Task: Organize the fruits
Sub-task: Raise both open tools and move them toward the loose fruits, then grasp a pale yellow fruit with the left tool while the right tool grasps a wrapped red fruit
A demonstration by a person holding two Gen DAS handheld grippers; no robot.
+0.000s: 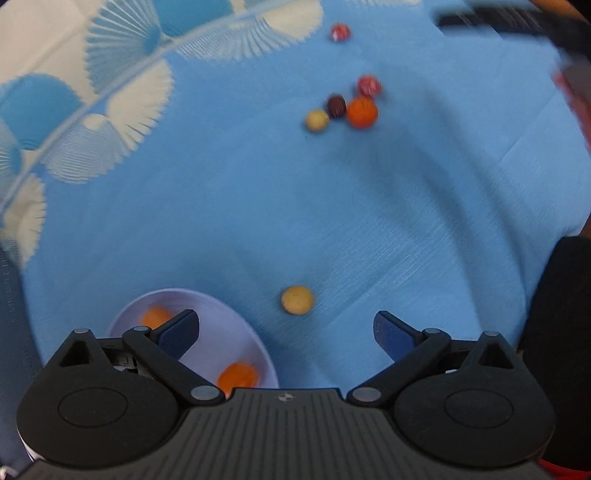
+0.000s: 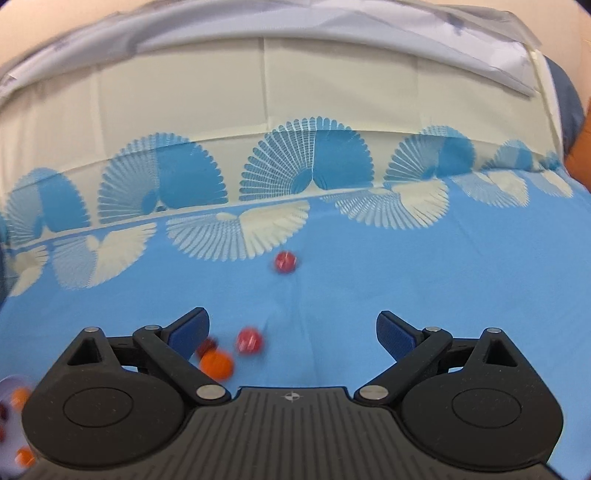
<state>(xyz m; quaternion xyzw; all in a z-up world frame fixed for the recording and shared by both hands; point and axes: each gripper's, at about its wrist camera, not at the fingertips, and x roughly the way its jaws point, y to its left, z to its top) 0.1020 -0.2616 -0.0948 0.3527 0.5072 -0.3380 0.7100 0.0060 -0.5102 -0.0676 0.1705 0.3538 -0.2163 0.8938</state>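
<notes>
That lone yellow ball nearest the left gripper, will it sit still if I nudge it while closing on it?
Probably not. The yellow ball looks round, with no flat side showing, so a nudge would likely roll it across the blue cloth. The cloth's creases might slow it a little. The left gripper is open wide, so a centred approach seems safest.

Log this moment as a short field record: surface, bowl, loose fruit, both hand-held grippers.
surface: blue tablecloth with white fan pattern
bowl: pale bowl, two orange fruits inside, partly hidden by the gripper
loose fruit: yellow fruit alone; cluster of yellow, dark, orange and red; another red fruit farther off
left hand-held gripper: open, empty
right hand-held gripper: open, empty
image quality: motion blur
</notes>
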